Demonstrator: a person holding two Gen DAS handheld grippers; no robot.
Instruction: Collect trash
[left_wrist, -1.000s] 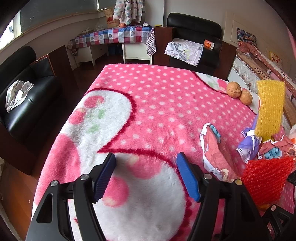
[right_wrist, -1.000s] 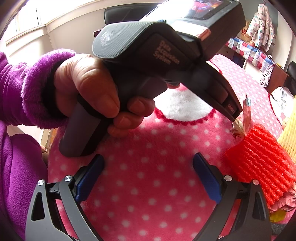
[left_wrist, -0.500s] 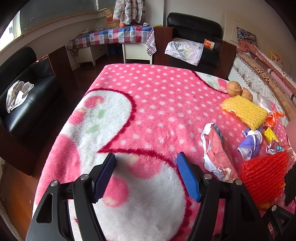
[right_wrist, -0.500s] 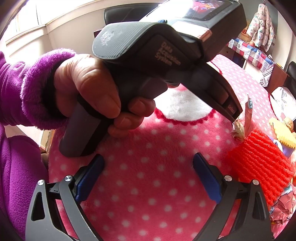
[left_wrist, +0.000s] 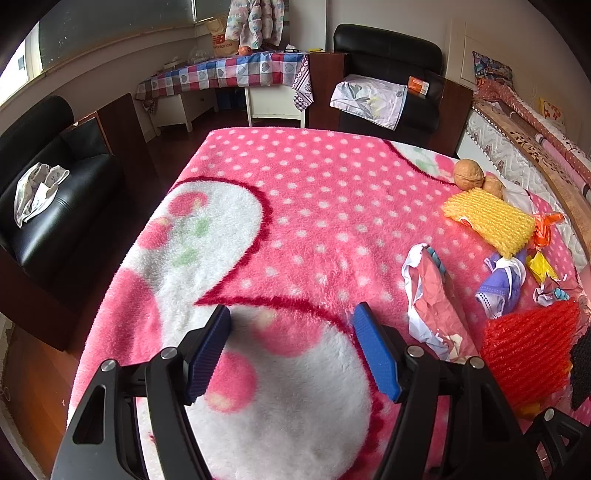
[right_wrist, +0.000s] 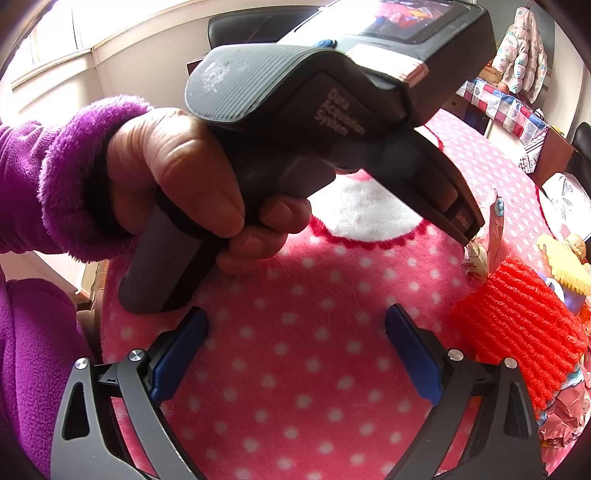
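Observation:
Trash lies in a heap at the right of the pink dotted blanket (left_wrist: 295, 206): a red foam net (left_wrist: 528, 350), a yellow foam net (left_wrist: 491, 221), a crumpled pink wrapper (left_wrist: 432, 306), a purple mask (left_wrist: 502, 284), orange and yellow scraps (left_wrist: 543, 243) and two walnuts (left_wrist: 469, 173). My left gripper (left_wrist: 291, 347) is open and empty, left of the wrapper. My right gripper (right_wrist: 295, 350) is open and empty above the blanket, with the red net (right_wrist: 517, 325) to its right. The person's hand (right_wrist: 192, 184) holding the left gripper's handle fills the right wrist view.
A black sofa (left_wrist: 48, 199) with a cloth stands left of the table. A black armchair (left_wrist: 388, 74) and a checkered side table (left_wrist: 229, 70) stand behind it. A bed (left_wrist: 535, 147) runs along the right.
The yellow foam net, held upright over the heap a second ago, now lies flat by the walnuts. The scraps beside it shifted. Both grippers have stayed still and open.

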